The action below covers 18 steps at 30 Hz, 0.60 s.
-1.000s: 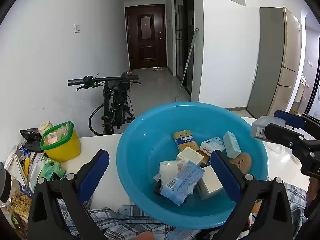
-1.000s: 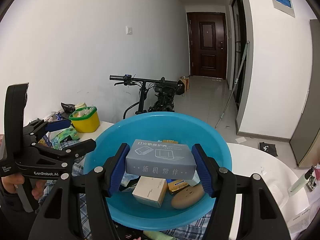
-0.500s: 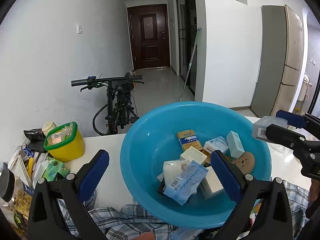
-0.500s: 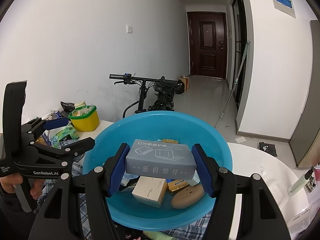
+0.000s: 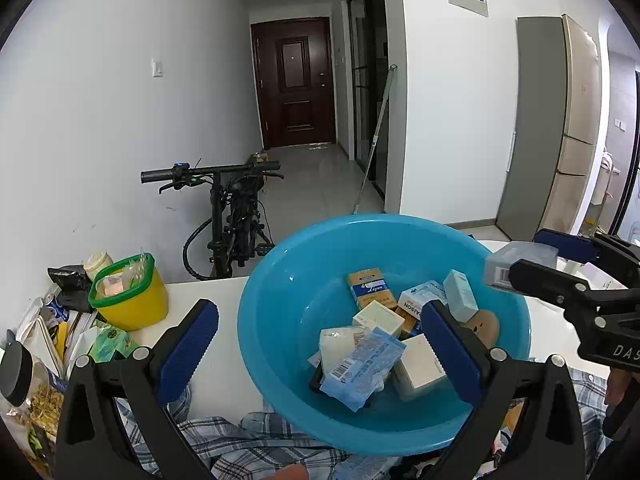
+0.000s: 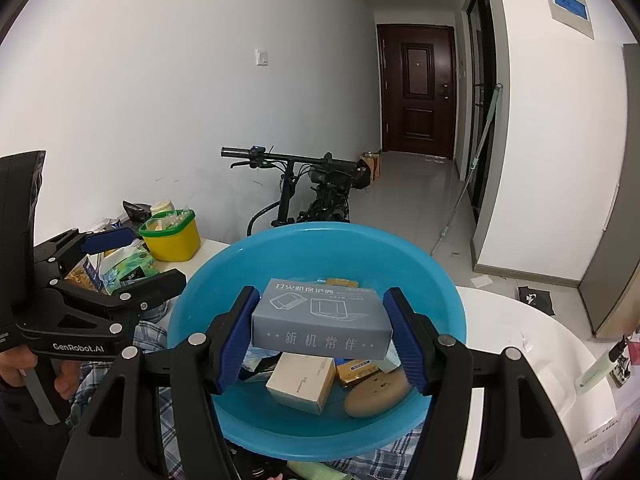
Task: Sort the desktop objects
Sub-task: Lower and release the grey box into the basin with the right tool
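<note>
Little has moved since a second ago — the left view has only drifted a touch, so the basin (image 5: 280,320) sits slightly further right in it. Right gripper (image 6: 320,332) keeps its pads clenched on the grey box (image 6: 322,314), held above the basin over the small boxes (image 6: 302,380) inside. Left gripper (image 5: 320,348) hangs released, fingers wide apart — one beside the basin, one over it. A yellow tub (image 5: 130,296) stands on the table (image 5: 216,352), left of the basin.
</note>
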### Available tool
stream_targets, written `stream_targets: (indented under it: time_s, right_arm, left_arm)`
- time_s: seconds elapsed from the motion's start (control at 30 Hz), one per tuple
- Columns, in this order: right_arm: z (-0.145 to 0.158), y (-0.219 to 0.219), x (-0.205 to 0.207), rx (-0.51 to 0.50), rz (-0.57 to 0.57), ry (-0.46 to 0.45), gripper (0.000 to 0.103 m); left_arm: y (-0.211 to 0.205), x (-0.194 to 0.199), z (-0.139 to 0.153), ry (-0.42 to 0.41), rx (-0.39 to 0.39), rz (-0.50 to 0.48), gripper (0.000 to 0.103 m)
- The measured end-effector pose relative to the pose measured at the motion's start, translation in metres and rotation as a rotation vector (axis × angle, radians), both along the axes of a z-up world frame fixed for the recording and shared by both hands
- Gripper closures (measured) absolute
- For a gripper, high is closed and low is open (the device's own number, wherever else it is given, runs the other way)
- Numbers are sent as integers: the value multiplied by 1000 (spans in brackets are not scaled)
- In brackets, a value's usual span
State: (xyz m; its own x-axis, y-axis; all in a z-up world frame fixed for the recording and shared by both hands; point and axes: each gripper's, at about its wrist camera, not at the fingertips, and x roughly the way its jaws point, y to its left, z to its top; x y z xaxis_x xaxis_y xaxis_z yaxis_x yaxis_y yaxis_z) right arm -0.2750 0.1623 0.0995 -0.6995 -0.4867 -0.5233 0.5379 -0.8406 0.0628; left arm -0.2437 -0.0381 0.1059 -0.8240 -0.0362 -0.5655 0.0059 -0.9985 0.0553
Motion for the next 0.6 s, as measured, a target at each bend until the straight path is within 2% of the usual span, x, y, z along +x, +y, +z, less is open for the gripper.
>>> stream_targets:
  time_s: [0.53,0.57,0.6]
  right_arm:
    - [1,0,1,-7,4,-2,39]
    - [2,0,1,-15,-3,1,35]
    - [2,1,0,-27,-6,-6,15]
  left_arm:
    - [-1,2,4,4,-16,12,0]
    - [-1,1,3,2,-16,12,0]
    - [-1,2,4,3,-16,14,0]
